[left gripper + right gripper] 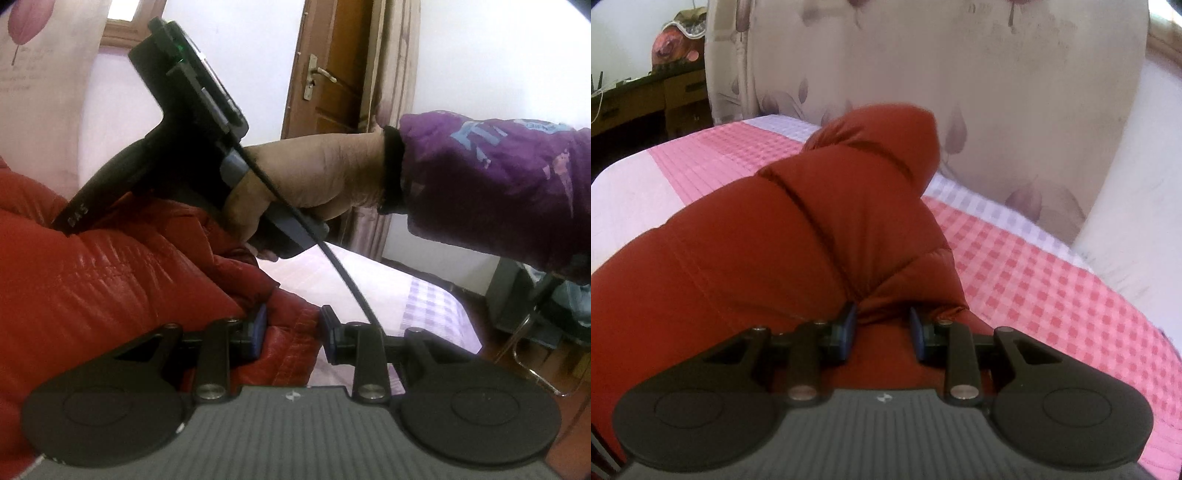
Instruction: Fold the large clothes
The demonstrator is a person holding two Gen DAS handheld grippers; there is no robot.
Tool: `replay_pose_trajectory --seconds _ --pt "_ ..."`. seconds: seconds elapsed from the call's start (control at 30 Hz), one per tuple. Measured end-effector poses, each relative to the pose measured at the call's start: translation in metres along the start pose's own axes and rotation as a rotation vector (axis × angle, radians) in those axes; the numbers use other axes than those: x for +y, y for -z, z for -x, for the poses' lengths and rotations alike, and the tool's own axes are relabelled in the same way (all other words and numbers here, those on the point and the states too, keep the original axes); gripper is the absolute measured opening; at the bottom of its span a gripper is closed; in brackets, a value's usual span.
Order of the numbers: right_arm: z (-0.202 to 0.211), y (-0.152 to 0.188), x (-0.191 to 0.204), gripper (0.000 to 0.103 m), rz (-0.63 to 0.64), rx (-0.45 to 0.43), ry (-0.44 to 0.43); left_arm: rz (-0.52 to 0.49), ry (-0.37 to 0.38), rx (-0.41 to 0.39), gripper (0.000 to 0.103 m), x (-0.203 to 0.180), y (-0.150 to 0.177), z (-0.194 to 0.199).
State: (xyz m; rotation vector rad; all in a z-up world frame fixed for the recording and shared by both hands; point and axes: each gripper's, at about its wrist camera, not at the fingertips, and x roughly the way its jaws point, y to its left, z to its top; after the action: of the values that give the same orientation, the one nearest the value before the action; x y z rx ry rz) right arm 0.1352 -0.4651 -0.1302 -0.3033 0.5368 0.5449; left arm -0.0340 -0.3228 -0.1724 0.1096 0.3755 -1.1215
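Right wrist: red puffer jacket (pixel 798 236) bunched, stretching away toward headboard (pixel 960 66).

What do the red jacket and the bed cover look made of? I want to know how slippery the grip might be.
Red jacket: seemingly smooth synthetic shell, slightly glossy, quilted into puffy stitched channels; highlights show in the left wrist view. Bed cover: apparently woven cotton-like cloth, matte, with a pink and white check.
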Motion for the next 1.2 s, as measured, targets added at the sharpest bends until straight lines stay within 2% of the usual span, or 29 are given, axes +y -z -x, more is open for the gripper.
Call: replay_pose_trajectory --seconds 0.17,0.47,1.2 --pt "-0.016 -0.002 0.003 0.028 0.025 0.015 0.008 0.035 0.007 0.004 0.035 0.007 -0.001 0.002" --pt "-0.034 0.007 -0.009 0.028 -0.036 -0.028 -0.002 0.080 0.019 0.016 0.035 0.014 -0.002 0.004" --pt "-0.035 0.022 -0.006 0.029 -0.073 -0.127 0.049 0.144 0.042 0.080 0.035 0.027 -0.008 -0.012"
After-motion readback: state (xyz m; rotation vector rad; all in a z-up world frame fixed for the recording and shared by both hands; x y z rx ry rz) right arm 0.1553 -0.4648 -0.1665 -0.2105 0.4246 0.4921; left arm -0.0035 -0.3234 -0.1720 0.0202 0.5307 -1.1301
